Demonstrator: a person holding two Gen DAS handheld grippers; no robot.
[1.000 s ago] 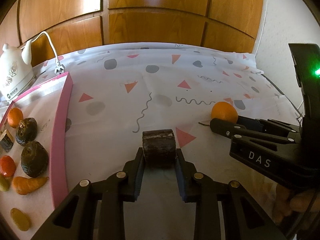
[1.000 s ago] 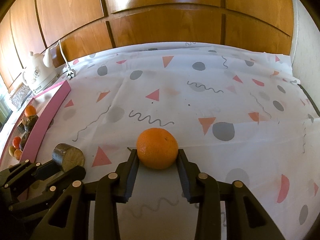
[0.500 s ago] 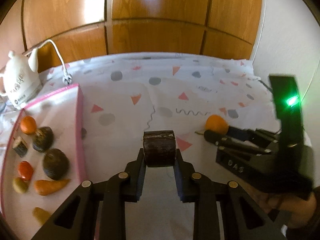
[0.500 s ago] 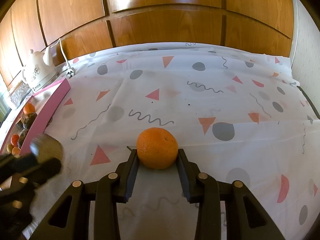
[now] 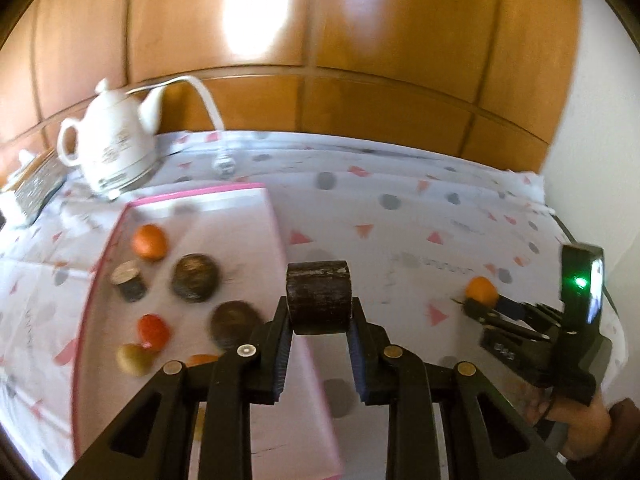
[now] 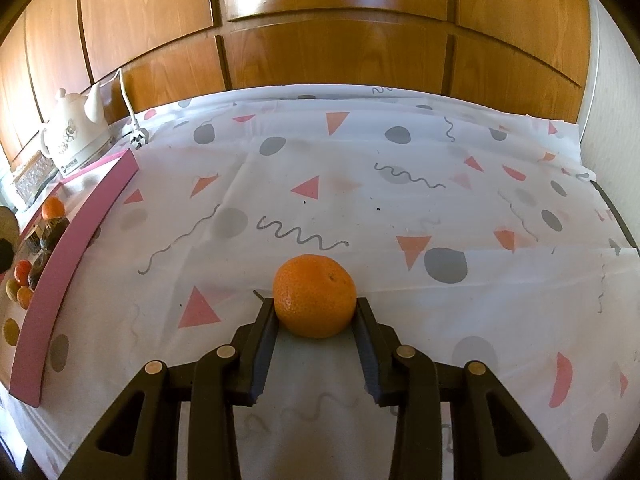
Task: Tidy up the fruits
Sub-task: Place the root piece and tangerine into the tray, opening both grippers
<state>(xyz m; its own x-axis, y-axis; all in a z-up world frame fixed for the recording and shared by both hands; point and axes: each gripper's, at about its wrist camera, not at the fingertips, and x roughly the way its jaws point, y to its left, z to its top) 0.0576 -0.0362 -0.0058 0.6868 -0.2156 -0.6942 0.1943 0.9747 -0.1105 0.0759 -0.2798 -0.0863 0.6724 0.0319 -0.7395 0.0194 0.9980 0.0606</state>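
Observation:
My left gripper is shut on a dark brown cylindrical piece and holds it in the air above the right wall of the pink-rimmed tray. The tray holds several fruits: an orange one, two dark round ones, a red one and a small log-like piece. My right gripper is shut on an orange mandarin that rests on the patterned tablecloth. The right gripper also shows in the left wrist view, far right.
A white teapot with a white cord stands behind the tray, also seen in the right wrist view. A glass box sits left of it. Wooden panels back the table. A white wall stands on the right.
My left gripper has lifted the dark piece and carried it left, from the cloth to above the tray's edge. The right gripper and mandarin have stayed in place.

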